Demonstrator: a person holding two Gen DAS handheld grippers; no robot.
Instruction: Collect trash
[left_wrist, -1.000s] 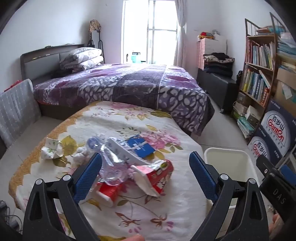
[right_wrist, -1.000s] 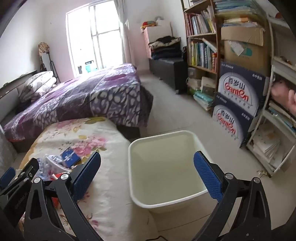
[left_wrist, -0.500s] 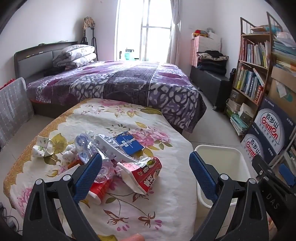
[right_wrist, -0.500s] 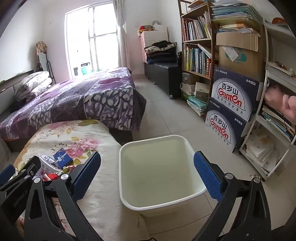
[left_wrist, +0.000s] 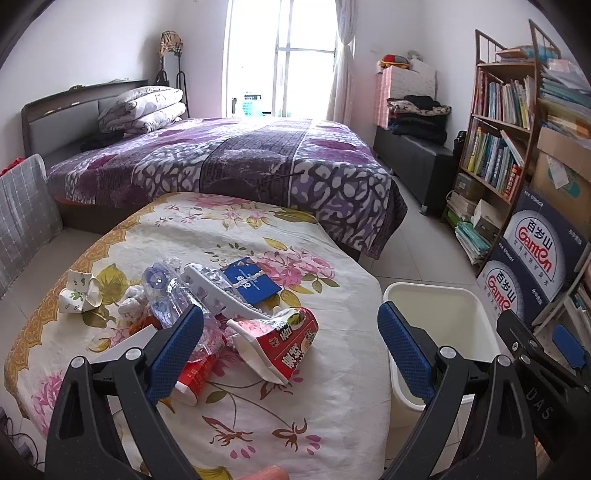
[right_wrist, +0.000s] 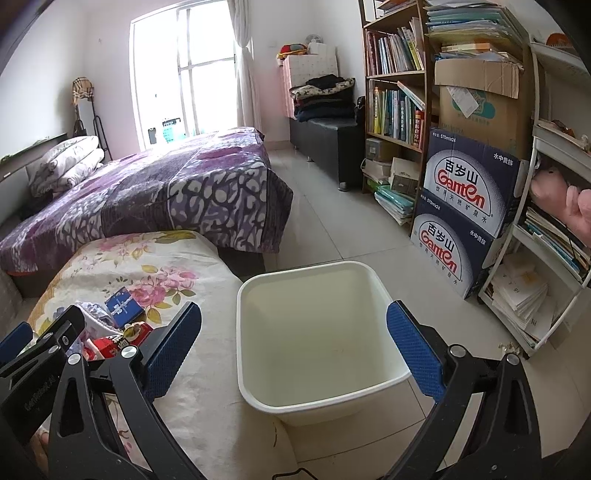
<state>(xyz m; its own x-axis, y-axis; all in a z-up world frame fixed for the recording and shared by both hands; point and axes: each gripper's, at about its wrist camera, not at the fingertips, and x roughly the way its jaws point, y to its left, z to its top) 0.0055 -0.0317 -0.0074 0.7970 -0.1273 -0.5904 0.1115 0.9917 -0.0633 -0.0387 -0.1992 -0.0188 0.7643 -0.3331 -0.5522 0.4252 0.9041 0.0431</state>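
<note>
Left hand-held gripper (left_wrist: 290, 339) pulls back, jaws spread, crushed red noodle cup (left_wrist: 280, 341) lower centre; right hand-held gripper (right_wrist: 293, 347) spread over empty white plastic bin (right_wrist: 317, 400).

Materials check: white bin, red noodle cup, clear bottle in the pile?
White bin: looks like moulded plastic, smooth with a slight sheen, thin rolled rim. Red noodle cup: probably coated paper, printed, crushed with sharp creases and a torn foil-like lid. Clear bottle: thin transparent plastic, crumpled and glinting.
</note>
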